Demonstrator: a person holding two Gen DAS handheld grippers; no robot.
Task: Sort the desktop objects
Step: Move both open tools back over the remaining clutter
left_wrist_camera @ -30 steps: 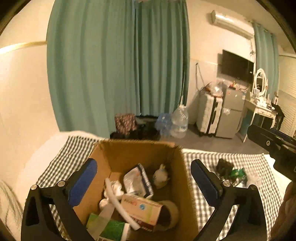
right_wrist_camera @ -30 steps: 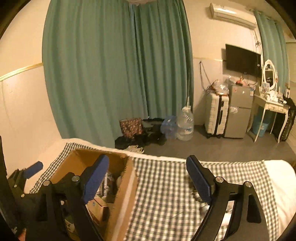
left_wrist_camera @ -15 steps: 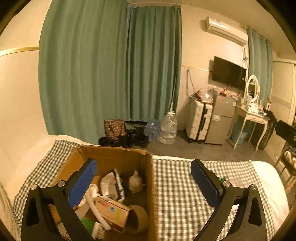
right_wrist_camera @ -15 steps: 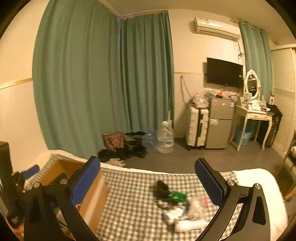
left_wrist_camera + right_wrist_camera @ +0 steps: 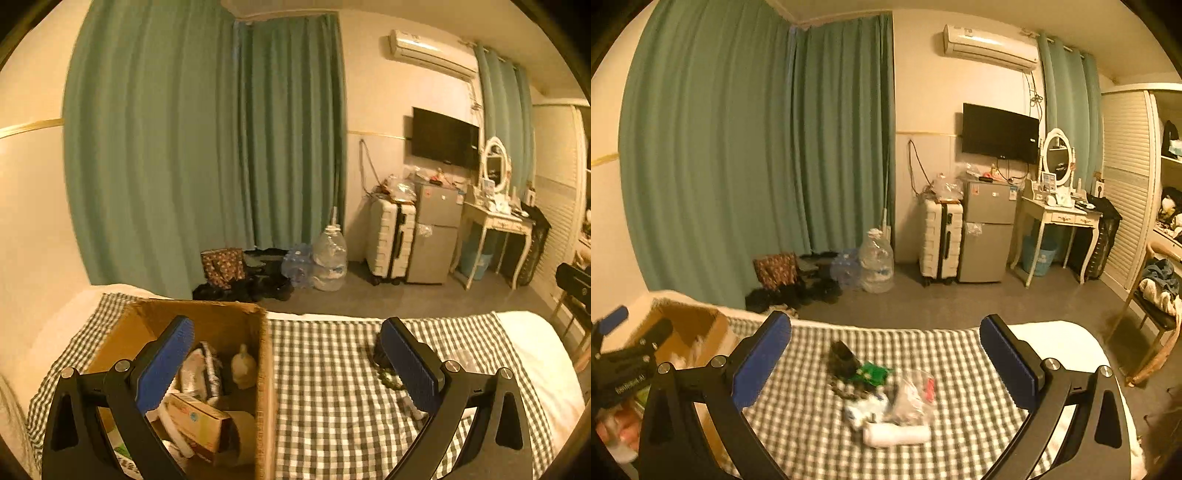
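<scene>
Small pile (image 5: 882, 395), perhaps wrappers, between wide empty right gripper (image 5: 884, 360); left gripper (image 5: 286, 360) wide too

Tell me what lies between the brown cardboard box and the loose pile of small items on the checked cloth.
Only bare green-and-white checked cloth separates the cardboard box from the pile of small items; the right wrist view shows it, slightly blurred.

Right wrist view. The right gripper (image 5: 882, 354) spans the lower frame, its blue-padded fingers (image 5: 761, 360) spread wide with nothing between them. At lower centre, a blurred cluster of small objects (image 5: 882, 395) lies on the checked cloth (image 5: 945, 354): a dark item, a green packet, clear bags and a white roll. At lower left, the cardboard box (image 5: 701, 332) stands open, with the left gripper (image 5: 624, 362) beside it.
</scene>
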